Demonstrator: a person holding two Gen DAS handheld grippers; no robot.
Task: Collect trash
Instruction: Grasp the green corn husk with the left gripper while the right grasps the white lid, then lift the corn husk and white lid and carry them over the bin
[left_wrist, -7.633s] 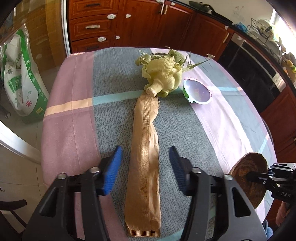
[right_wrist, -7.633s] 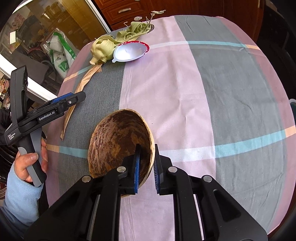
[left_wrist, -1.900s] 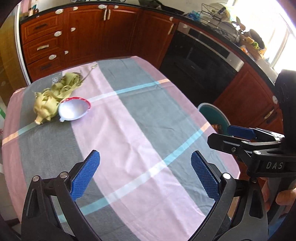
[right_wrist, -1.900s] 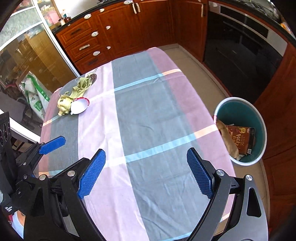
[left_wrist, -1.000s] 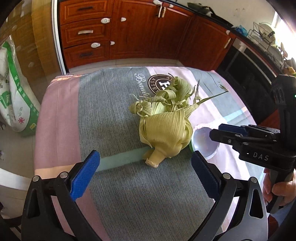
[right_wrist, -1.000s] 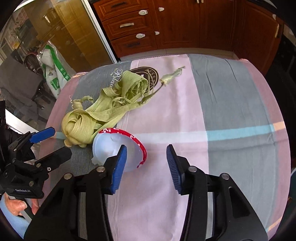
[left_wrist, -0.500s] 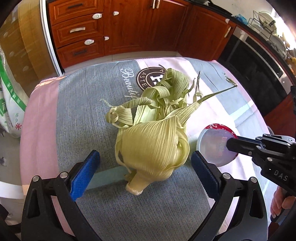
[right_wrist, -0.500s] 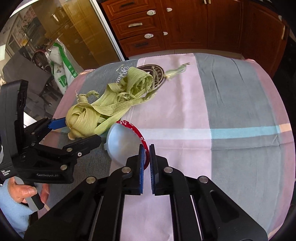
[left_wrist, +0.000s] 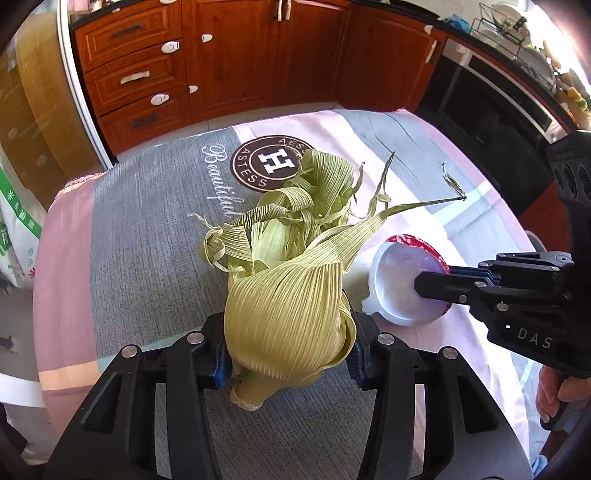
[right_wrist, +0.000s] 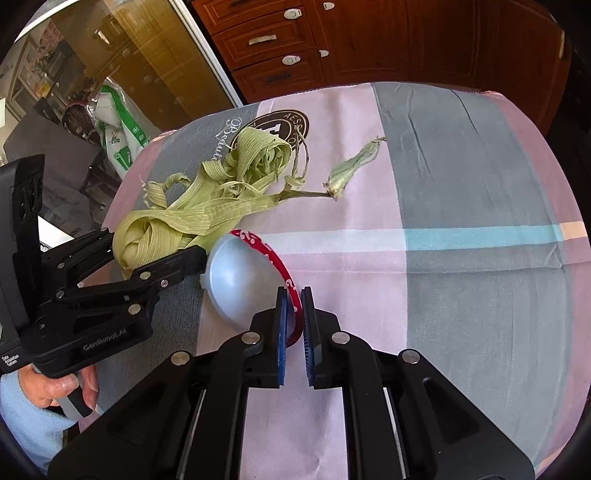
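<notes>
A bundle of green corn husks (left_wrist: 288, 295) lies on the checked tablecloth (left_wrist: 147, 229). My left gripper (left_wrist: 288, 354) is shut on the thick base of the husks; it also shows in the right wrist view (right_wrist: 147, 254). A white plastic lid with a red rim (left_wrist: 399, 284) sits just right of the husks. My right gripper (right_wrist: 293, 321) is shut on the rim of this lid (right_wrist: 240, 280), which is tilted up on its edge. The right gripper also shows in the left wrist view (left_wrist: 436, 282).
The husks' loose leaves (right_wrist: 258, 162) spread toward the far table edge, over a round brown logo (left_wrist: 271, 162). Wooden cabinets (left_wrist: 221, 55) stand beyond the table. A green and white bag (right_wrist: 118, 140) sits on the floor at the left.
My left gripper has moved forward and closed on the base of the husks. My right gripper keeps its hold on the lid's rim and has tilted it more.
</notes>
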